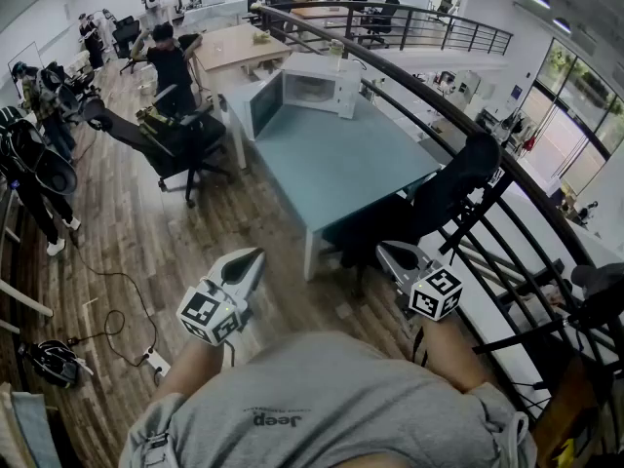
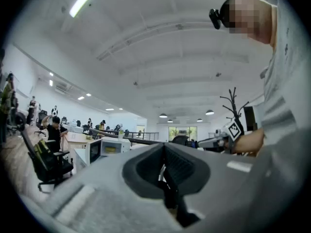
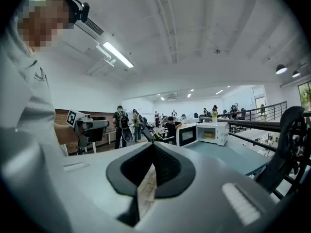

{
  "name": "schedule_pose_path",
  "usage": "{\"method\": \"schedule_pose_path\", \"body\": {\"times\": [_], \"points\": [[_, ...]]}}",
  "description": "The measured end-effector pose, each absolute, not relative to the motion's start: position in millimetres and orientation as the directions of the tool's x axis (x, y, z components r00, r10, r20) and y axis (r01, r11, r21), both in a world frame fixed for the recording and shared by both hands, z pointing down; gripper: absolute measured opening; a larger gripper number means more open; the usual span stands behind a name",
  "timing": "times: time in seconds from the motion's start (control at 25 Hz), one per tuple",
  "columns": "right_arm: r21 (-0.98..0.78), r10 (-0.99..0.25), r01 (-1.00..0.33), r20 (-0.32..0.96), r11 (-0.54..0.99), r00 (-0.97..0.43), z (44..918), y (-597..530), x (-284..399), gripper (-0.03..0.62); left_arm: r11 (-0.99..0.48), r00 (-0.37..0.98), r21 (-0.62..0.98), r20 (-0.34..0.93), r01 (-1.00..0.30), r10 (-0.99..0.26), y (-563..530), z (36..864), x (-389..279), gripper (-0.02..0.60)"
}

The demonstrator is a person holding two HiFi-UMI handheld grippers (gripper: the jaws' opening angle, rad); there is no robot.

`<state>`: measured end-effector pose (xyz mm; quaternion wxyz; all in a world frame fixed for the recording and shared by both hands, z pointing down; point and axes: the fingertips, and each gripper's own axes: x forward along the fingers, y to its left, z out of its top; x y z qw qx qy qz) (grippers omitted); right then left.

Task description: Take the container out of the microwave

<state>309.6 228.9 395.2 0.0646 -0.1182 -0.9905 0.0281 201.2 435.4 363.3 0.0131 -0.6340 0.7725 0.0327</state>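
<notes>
Left hand-held gripper (image 1: 255, 256) sits well apart from container (image 2: 112, 150).

The one word that can be read is "Jeep", in dark letters on the chest of the person's grey cotton T-shirt (image 1: 390, 408); in the head view it stands upside down. The white cube (image 1: 208, 315) on the left tool (image 1: 252, 259) and the white cube (image 1: 436, 293) on the right tool (image 1: 390, 253) bear black-and-white square code patterns, no letters or digits. A small print on the shirt in the right gripper view is too blurred to read.
</notes>
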Motion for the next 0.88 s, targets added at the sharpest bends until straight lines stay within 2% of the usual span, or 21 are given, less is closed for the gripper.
{"method": "schedule_pose_path", "body": {"times": [0.88], "points": [[-0.082, 0.225, 0.217, 0.112, 0.973, -0.968, 395.4, 210.8, 326.7, 0.006, 0.175, -0.176, 0.017, -0.064, -0.984, -0.982, 412.7, 358.2, 218.6, 0.023]]}}
